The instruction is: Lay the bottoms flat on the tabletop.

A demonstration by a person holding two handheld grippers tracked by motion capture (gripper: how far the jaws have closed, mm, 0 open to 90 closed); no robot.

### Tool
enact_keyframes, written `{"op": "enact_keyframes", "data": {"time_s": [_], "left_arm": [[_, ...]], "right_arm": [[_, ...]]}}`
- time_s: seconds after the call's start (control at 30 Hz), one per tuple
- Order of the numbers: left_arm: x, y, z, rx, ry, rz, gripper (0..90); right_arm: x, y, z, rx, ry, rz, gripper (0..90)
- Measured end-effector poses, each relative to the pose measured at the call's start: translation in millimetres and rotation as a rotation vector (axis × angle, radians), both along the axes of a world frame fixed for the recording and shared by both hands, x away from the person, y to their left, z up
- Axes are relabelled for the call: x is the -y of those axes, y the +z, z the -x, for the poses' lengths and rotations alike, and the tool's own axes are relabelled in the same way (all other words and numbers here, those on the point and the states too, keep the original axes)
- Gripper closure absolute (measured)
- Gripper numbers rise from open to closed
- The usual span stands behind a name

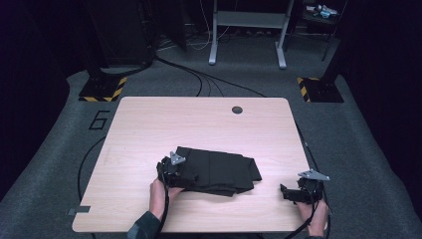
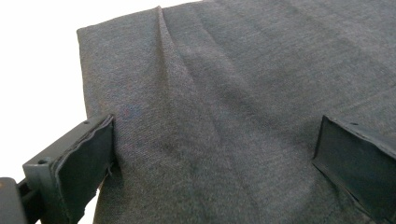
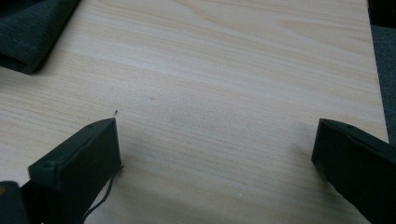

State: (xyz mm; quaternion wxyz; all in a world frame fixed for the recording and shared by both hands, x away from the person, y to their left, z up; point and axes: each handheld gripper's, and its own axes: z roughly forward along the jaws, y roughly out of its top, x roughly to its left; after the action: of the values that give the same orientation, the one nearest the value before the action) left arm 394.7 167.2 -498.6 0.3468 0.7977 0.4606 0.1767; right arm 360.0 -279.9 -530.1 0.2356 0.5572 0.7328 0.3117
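Observation:
A dark grey folded cloth (image 1: 219, 172) lies on the wooden table (image 1: 199, 124), near its front middle. My left gripper (image 1: 180, 173) is over the cloth's left end. In the left gripper view it (image 2: 212, 140) is open, jaws wide apart, with creased cloth (image 2: 233, 84) spread beneath and between them. My right gripper (image 1: 287, 192) sits low over bare wood to the right of the cloth, apart from it. In the right gripper view it (image 3: 215, 140) is open with nothing between the jaws, and a folded corner of the cloth (image 3: 28, 32) shows at the top left.
A round cable hole (image 1: 237, 109) sits near the table's far edge. The table's right edge (image 3: 373, 84) is close beside my right gripper. A grey tape piece (image 1: 79, 210) marks the front left corner. Stands with striped bases (image 1: 102, 89) and a desk frame (image 1: 247, 30) stand on the floor behind.

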Motion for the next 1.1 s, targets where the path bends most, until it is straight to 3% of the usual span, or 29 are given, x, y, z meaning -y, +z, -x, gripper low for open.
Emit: {"op": "enact_keyframes", "data": {"time_s": [0.13,0.3,0.5,0.6,0.77,0.8,0.83,1.03,1.1], "left_arm": [[3.5,3.1,2.1,0.006,-0.030,-0.016,0.0],[1.0,22.1,6.9,0.064,-0.045,-0.027,0.0],[14.4,43.0,18.0,0.119,-0.124,-0.034,0.0],[31.0,46.4,20.6,0.115,-0.198,-0.039,0.0],[60.1,41.9,20.8,0.099,-0.293,-0.058,0.0],[60.1,41.9,20.8,0.099,-0.293,-0.058,0.0],[73.2,36.8,20.9,0.081,-0.349,-0.085,0.0],[100.7,21.9,23.2,0.047,-0.423,-0.125,0.0],[109.2,16.9,24.3,0.054,-0.431,-0.162,0.0]], "right_arm": [[0.0,0.0,0.0,0.000,0.000,0.000,0.5],[-0.3,0.1,0.4,-0.003,-0.002,-0.003,0.6],[-0.2,0.1,0.4,-0.003,-0.001,-0.002,0.6],[-0.2,0.1,0.4,-0.003,-0.001,-0.002,0.6],[-0.4,0.1,0.3,-0.002,-0.003,-0.003,0.6],[-0.2,0.1,0.4,-0.002,-0.001,-0.002,0.6],[-0.2,0.1,0.4,-0.003,-0.001,-0.002,0.6],[-0.1,0.1,0.4,-0.002,-0.001,-0.002,0.7],[-0.1,0.1,0.4,-0.002,-0.001,-0.002,0.7]]}}
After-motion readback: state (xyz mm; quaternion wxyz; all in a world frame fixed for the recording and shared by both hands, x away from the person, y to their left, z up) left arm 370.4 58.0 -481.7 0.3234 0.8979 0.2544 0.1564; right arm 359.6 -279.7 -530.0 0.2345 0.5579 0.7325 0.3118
